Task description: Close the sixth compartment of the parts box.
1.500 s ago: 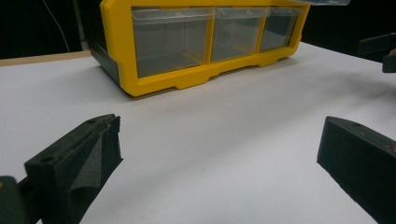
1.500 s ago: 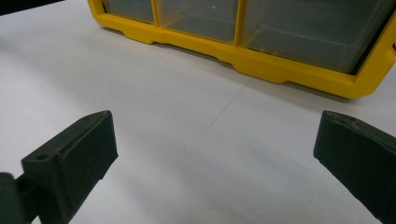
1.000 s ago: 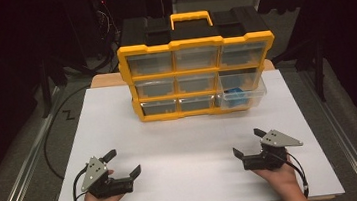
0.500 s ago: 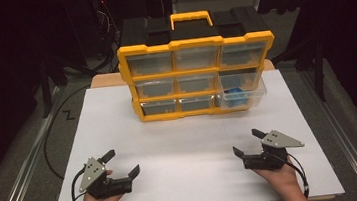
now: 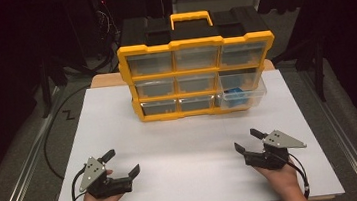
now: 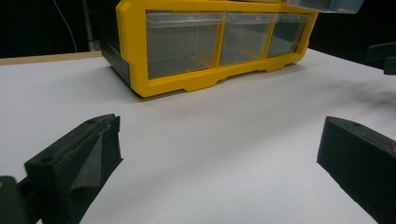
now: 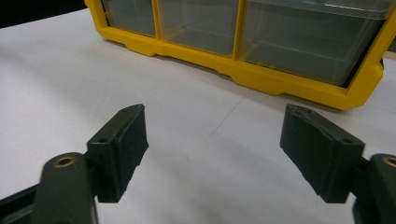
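Here the yellow organizer [image 5: 197,71] stands at the white board's [image 5: 181,145] far edge, one drawer [image 5: 242,93] pulled out, with bare board before it. The left gripper [image 5: 122,161] rests spread wide; the right gripper [image 5: 247,140], just narrowing, pinches nothing.

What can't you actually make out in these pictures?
- Blue thing in the pulled-out drawer, high view: too small and blurred to name.
- Organizer back: hidden by its own front.
- Closed drawers' contents: hazy through the plastic.
- Organizer's top: cut off by the upper edge in both gripper views.
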A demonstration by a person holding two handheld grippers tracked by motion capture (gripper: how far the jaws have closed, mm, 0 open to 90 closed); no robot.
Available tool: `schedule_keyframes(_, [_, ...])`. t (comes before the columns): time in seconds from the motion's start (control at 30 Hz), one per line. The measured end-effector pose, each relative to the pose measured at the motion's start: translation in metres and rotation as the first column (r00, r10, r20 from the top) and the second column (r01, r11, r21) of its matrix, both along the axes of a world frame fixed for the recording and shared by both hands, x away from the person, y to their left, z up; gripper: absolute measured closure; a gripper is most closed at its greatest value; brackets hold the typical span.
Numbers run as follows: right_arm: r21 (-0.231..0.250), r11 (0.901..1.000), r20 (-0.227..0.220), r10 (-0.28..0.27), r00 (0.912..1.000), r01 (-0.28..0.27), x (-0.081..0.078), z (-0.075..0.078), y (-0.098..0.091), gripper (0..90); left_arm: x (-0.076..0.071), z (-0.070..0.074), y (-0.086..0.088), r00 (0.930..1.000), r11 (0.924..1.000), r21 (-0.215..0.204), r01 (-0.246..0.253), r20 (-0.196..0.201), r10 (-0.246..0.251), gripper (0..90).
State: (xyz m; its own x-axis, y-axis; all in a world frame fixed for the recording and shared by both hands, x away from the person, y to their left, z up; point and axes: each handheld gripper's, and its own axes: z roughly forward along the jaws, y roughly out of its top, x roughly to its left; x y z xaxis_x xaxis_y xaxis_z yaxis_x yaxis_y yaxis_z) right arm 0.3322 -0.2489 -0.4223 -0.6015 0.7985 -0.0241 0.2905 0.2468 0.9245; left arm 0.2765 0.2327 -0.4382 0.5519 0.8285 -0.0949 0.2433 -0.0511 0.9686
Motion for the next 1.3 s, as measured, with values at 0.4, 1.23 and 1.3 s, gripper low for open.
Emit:
schedule_keyframes(0.4, [-0.009,0.9999,0.009,-0.008,0.9999,0.008,-0.0012,0.0000,-0.0001,45.4,0.0000,0.0000,-0.0007,1.0000,1.0000,0.000,0.002,0.000,-0.002,0.3])
schedule_keyframes(1.23, [-0.012,0.9996,-0.017,0.025,0.9995,-0.025,-0.0002,0.0014,-0.0007,90.0,0.0000,0.0004,-0.0009,1.0000,1.0000,0.000,0.007,0.002,-0.007,0.3])
schedule_keyframes(1.3, [-0.013,0.9995,-0.015,0.028,0.9995,-0.028,-0.0001,0.0022,-0.0002,90.0,0.0000,0.0004,-0.0009,1.0000,1.0000,0.000,0.008,0.002,-0.008,0.3])
